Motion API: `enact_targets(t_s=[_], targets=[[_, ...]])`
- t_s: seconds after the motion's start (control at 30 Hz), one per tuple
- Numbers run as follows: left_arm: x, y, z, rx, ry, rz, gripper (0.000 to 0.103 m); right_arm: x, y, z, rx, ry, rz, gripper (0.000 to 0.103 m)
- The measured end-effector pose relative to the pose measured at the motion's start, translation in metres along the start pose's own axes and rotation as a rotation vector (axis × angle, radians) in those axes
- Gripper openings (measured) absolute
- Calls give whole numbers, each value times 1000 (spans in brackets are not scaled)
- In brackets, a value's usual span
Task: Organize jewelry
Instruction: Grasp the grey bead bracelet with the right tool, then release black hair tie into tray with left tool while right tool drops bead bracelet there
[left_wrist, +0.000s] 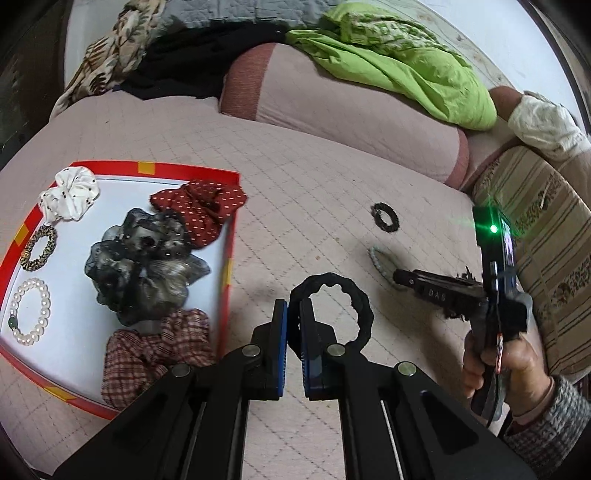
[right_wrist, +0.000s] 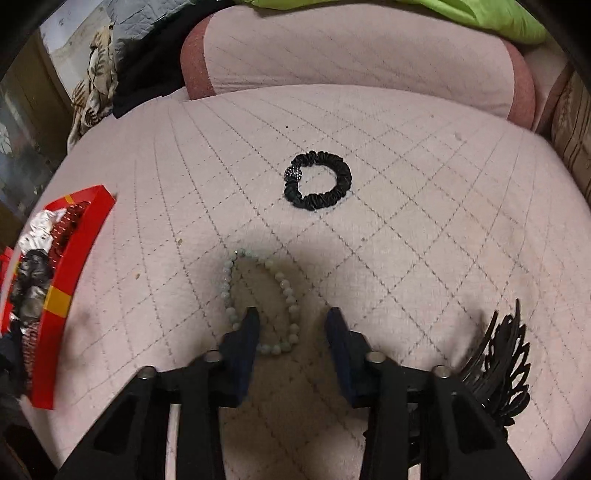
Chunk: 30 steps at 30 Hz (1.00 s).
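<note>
Your left tongs (left_wrist: 293, 332) clench the black hair tie (left_wrist: 334, 308); right tongs (right_wrist: 291, 332) gape over the bead bracelet (right_wrist: 258, 299), whose round beads may slip

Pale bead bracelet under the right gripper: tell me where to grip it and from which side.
Grip the bead strand on the near right arc of the bracelet, coming straight down from above. It lies flat on the bed cover as an open loop, so only a single strand can be pinched. The right gripper is open above its near end; one finger should go inside the loop, one outside.
</note>
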<state>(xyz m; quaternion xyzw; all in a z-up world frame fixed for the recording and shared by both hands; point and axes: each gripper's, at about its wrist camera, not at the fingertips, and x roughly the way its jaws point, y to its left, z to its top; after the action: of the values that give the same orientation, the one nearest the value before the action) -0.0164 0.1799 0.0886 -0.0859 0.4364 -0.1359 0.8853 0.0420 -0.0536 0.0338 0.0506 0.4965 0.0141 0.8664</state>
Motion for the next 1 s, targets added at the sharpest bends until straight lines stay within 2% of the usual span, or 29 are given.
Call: enact_targets(t_s=[0.07,0.23,0.53,0.67,0.8,1.0], targets=[[1,5,2,-11,7,7,6,-1,4,-1,-16,0,14,7],[0,23,6,-54,21,32,6,-11,5,1,-7,-7,44,6],[-33,78,9,-167,-26,101,6,-51,32,11,-31,-87,89,6],[-47,108,8,-245,-39,131,6,-70,63,24,-83,-113,106,6],[-57,132,4,-288,-48,198,6,-85,104,32,-151,-123,134,6],[-52,156,0,-343,-15,208,6,-89,180,47,-257,-126,178,6]])
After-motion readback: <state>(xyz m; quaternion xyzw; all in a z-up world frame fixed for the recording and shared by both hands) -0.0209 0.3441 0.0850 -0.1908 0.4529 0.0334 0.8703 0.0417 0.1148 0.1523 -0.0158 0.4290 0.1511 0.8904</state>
